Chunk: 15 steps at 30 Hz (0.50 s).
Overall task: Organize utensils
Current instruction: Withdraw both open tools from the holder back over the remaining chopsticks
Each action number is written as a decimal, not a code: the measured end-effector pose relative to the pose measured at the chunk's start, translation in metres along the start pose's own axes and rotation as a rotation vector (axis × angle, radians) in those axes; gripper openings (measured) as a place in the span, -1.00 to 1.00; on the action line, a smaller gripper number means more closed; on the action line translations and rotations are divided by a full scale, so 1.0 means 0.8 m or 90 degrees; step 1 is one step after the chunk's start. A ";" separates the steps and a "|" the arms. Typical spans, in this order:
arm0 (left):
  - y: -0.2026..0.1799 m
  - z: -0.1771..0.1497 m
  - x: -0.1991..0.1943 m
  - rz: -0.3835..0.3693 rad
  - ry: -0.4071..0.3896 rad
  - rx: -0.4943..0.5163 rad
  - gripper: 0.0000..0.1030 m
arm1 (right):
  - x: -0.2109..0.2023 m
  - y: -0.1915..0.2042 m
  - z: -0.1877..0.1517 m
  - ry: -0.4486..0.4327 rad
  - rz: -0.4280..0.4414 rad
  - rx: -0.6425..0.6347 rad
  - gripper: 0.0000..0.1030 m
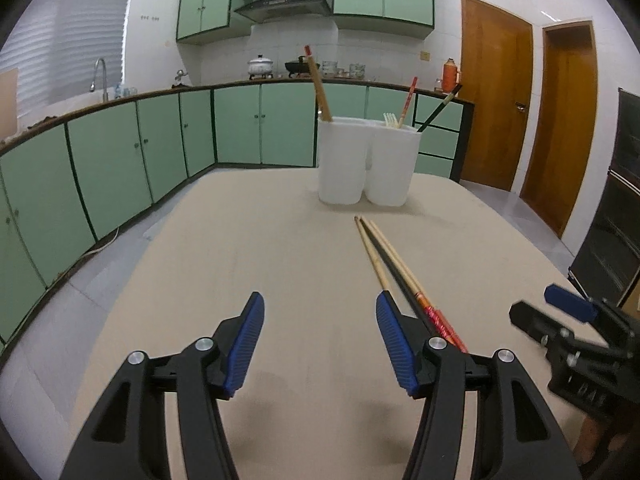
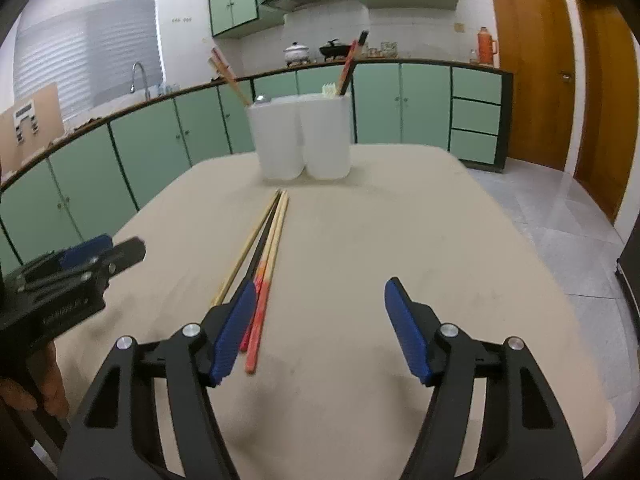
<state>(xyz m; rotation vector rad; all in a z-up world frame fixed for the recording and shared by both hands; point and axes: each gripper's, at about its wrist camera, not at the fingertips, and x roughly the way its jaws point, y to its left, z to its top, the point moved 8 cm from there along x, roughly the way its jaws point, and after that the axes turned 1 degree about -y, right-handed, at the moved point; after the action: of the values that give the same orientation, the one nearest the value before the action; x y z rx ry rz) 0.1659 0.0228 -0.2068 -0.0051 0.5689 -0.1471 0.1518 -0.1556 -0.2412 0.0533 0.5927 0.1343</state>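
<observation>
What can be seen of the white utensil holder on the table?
The white utensil holder stands upright on the far part of the beige table, beyond the loose chopsticks lying there. It looks like smooth plastic, formed as two rounded compartments side by side. Chopsticks lean out of both compartments; a pale fork shows in the right one. Neither gripper touches it.

chopsticks (image 2: 264, 256) between claws, holder (image 2: 304, 136) beyond

Home kitchen: cabinets (image 1: 236, 128), hood (image 1: 282, 6), sink (image 1: 100, 80)
</observation>
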 end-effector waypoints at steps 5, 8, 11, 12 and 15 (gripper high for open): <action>0.012 -0.009 -0.005 0.011 0.003 -0.012 0.12 | 0.001 0.014 -0.013 0.012 0.003 -0.021 0.17; 0.017 -0.010 -0.008 0.022 -0.001 -0.005 0.12 | 0.003 0.018 -0.020 0.018 0.004 -0.027 0.10; 0.022 -0.012 -0.010 0.028 -0.001 -0.004 0.12 | 0.006 0.025 -0.029 0.030 0.011 -0.038 0.02; 0.024 -0.013 -0.010 0.030 -0.001 -0.005 0.12 | 0.007 0.028 -0.032 0.034 0.013 -0.044 -0.03; 0.027 -0.014 -0.010 0.030 0.001 -0.012 0.12 | 0.009 0.035 -0.037 0.041 0.018 -0.059 -0.10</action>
<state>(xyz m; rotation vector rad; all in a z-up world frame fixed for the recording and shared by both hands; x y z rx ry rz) 0.1562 0.0456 -0.2128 -0.0091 0.5708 -0.0954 0.1378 -0.1267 -0.2671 -0.0323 0.6501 0.1918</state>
